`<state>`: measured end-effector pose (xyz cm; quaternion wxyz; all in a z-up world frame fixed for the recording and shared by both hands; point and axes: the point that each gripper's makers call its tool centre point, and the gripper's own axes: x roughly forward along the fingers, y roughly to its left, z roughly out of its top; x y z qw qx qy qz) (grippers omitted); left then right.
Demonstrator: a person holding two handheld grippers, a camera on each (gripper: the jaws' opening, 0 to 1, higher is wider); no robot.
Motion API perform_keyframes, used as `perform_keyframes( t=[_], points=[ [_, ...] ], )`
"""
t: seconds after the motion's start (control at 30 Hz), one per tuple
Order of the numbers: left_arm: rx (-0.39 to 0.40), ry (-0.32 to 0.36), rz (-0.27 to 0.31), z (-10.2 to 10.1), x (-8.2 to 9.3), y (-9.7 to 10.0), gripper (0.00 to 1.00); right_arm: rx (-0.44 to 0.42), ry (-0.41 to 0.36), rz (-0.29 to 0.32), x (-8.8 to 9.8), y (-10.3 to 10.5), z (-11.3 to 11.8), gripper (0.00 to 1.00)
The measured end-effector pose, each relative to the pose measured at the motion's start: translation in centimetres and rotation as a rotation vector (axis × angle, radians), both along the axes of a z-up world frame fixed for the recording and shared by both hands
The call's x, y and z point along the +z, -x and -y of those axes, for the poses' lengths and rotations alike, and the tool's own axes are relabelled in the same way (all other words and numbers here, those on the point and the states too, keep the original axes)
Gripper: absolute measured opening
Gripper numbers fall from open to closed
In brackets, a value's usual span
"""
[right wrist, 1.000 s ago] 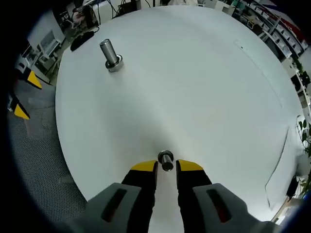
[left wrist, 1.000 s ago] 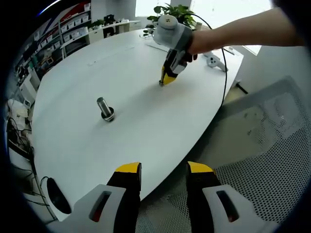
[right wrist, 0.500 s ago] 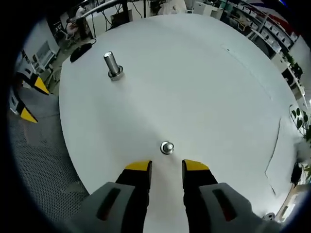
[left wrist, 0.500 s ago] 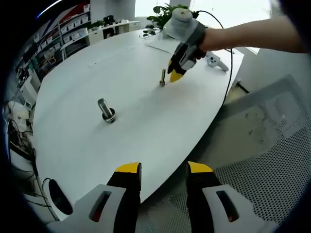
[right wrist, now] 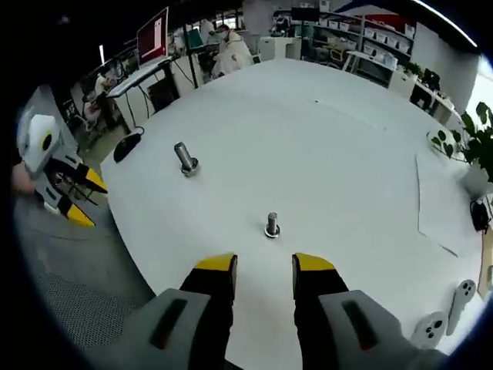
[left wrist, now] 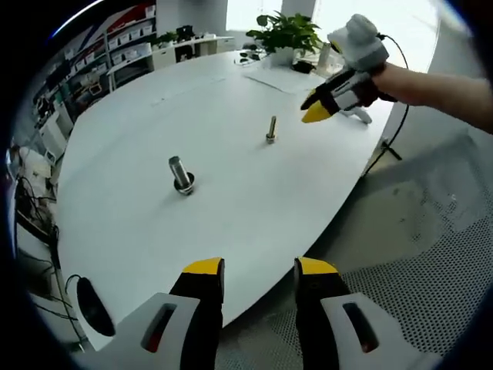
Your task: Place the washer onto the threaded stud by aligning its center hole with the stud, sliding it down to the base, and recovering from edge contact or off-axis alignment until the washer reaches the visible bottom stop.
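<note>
Office room with shelving, white round table (right wrist: 370,154) bearing two upright studs, both grippers spread, empty.

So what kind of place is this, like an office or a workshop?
Probably an open-plan office or lab workspace. A large white round table fills the middle, shelving with bins lines the wall, a monitor stands on a desk behind, and a potted plant sits at the table's far edge.

Two studs stand apart on the table (right wrist: 370,139): the thicker stud (right wrist: 186,158) toward the left gripper (right wrist: 77,199), the thinner stud (right wrist: 271,225) just ahead of the right gripper (right wrist: 264,266).
</note>
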<state>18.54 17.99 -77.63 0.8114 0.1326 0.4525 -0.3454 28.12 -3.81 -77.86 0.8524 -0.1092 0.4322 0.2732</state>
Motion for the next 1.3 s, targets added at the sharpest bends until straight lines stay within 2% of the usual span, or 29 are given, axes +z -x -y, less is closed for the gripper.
perform_keyframes(
  t=[0.03,0.1,0.17,0.33,0.37,0.47,0.53,0.77,0.87,0.93,1.0,1.17,1.3],
  points=[
    [-0.001,-0.003,0.014,0.0,0.2,-0.2,0.34,-0.013,-0.015,0.008,0.2,0.4,-0.1,0.31],
    [0.0,0.005,0.035,0.1,0.6,-0.4,0.34,-0.003,0.005,0.029,0.4,1.1,-0.2,0.31],
    [0.002,0.009,0.037,0.2,0.6,-0.4,0.34,-0.01,0.005,0.041,0.8,1.7,-0.4,0.31],
    [0.001,-0.002,0.04,0.0,0.5,-0.5,0.34,-0.099,-0.105,0.054,2.3,2.4,-1.3,0.31],
    [0.004,-0.001,0.047,0.0,0.6,-0.6,0.34,-0.129,-0.154,0.066,3.1,2.4,-1.8,0.31],
    [0.016,0.003,0.074,-0.2,1.2,-1.1,0.34,-0.129,-0.157,0.083,3.9,2.9,-2.1,0.32],
    [0.035,0.014,0.092,-0.4,1.6,-1.6,0.35,-0.154,-0.189,0.093,4.1,2.9,-2.2,0.32],
    [0.081,0.02,0.125,-1.0,2.1,-2.4,0.35,-0.224,-0.237,0.084,3.2,2.8,-1.2,0.35],
    [0.093,0.024,0.128,-1.1,2.2,-2.5,0.35,-0.227,-0.217,0.108,3.2,2.3,-0.9,0.36],
    [0.089,0.017,0.159,-1.3,2.5,-2.9,0.35,-0.23,-0.212,0.12,3.3,1.9,-0.8,0.36],
    [0.109,0.031,0.163,-1.4,2.9,-3.2,0.35,-0.239,-0.224,0.12,3.4,1.7,-0.9,0.37],
    [0.105,0.023,0.164,-1.3,2.6,-3.0,0.35,-0.19,-0.202,0.1,2.7,2.4,-1.8,0.37],
    [0.088,0.008,0.163,-1.1,2.5,-2.9,0.35,-0.186,-0.203,0.102,2.8,2.4,-1.7,0.37]
  ],
)
